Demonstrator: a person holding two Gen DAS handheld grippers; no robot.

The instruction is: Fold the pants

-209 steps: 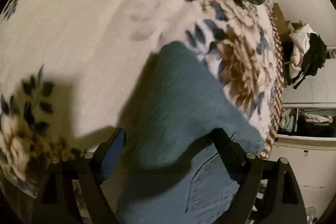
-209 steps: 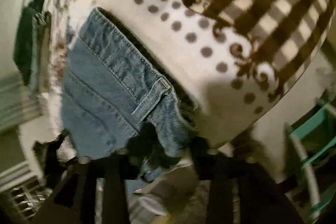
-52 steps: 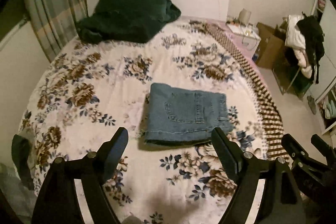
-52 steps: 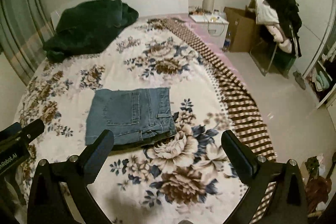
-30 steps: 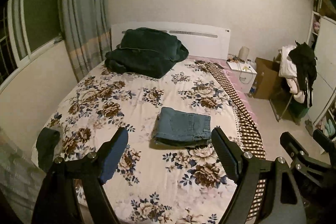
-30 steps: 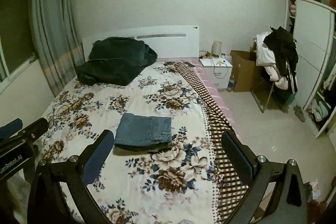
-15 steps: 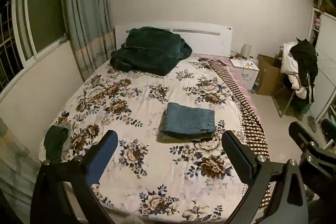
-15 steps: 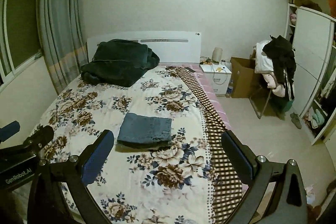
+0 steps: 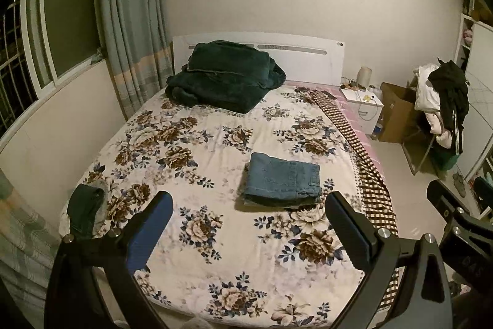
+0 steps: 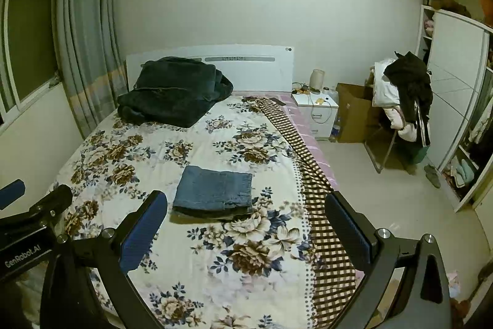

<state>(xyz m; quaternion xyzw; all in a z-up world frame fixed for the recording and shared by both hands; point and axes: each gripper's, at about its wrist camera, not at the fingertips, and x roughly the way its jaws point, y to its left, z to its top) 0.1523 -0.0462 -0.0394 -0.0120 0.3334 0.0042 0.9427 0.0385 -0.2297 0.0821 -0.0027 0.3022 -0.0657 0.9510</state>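
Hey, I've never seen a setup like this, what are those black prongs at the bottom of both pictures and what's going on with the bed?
Those prongs are two-finger grippers, one held in each of a person's hands. A fisheye camera sits on each, looking out along its fingers. One picture comes from the left gripper, the other from the right gripper. Both stand open and hold nothing. On the floral bed cover lie the folded jeans, a neat blue rectangle, so the folding looks done. A dark green blanket is heaped by the headboard. A nightstand stands beside the bed.
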